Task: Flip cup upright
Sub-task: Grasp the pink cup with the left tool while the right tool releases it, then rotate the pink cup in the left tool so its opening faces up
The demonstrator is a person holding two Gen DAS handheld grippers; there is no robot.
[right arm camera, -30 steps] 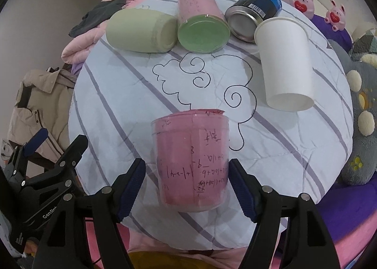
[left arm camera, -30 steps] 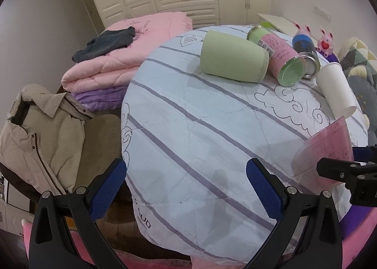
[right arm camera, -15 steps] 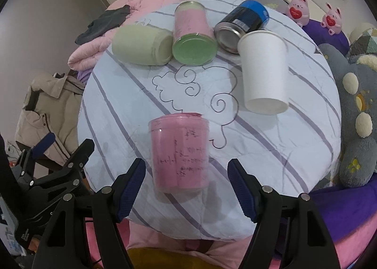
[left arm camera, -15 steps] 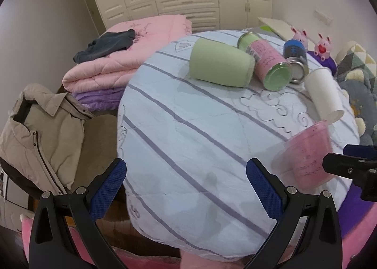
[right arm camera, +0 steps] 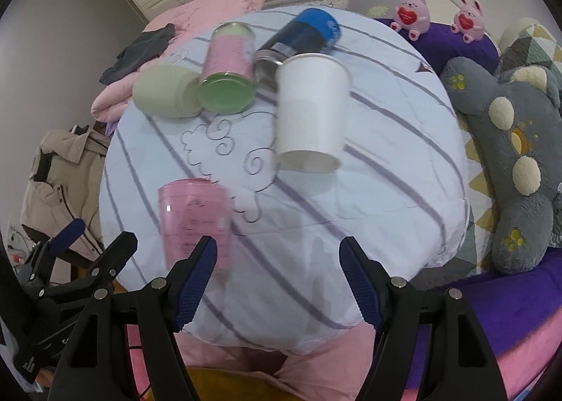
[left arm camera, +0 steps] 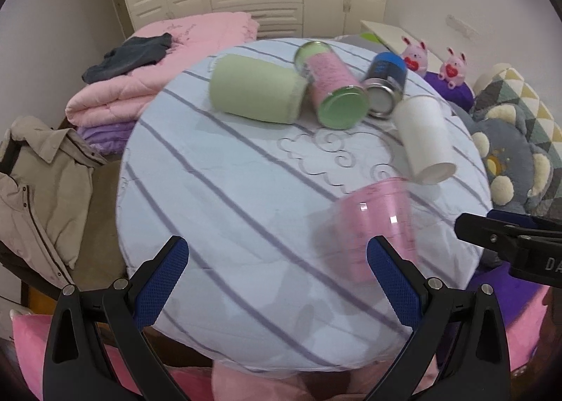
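A clear pink cup (left arm camera: 376,225) (right arm camera: 193,218) stands near the front edge of the round striped table (left arm camera: 228,197), blurred; which end is up is unclear. A white paper cup (left arm camera: 423,137) (right arm camera: 311,109) lies on its side behind it. A green cup (left arm camera: 254,88) (right arm camera: 165,95), a pink can with a green end (left arm camera: 332,88) (right arm camera: 228,67) and a blue can (left arm camera: 384,81) (right arm camera: 302,35) lie at the back. My left gripper (left arm camera: 277,260) is open and empty, left of the pink cup. My right gripper (right arm camera: 277,260) is open and empty, right of the pink cup.
Folded pink quilts with a dark garment (left arm camera: 130,56) lie behind the table. A beige jacket (left arm camera: 35,183) hangs at the left. A grey plush toy (right arm camera: 509,155) and two pink bunny toys (right arm camera: 411,11) sit at the right.
Both grippers have pulled back from the table. The pink cup, which sat between my right gripper's open fingers, now stands apart to its left.
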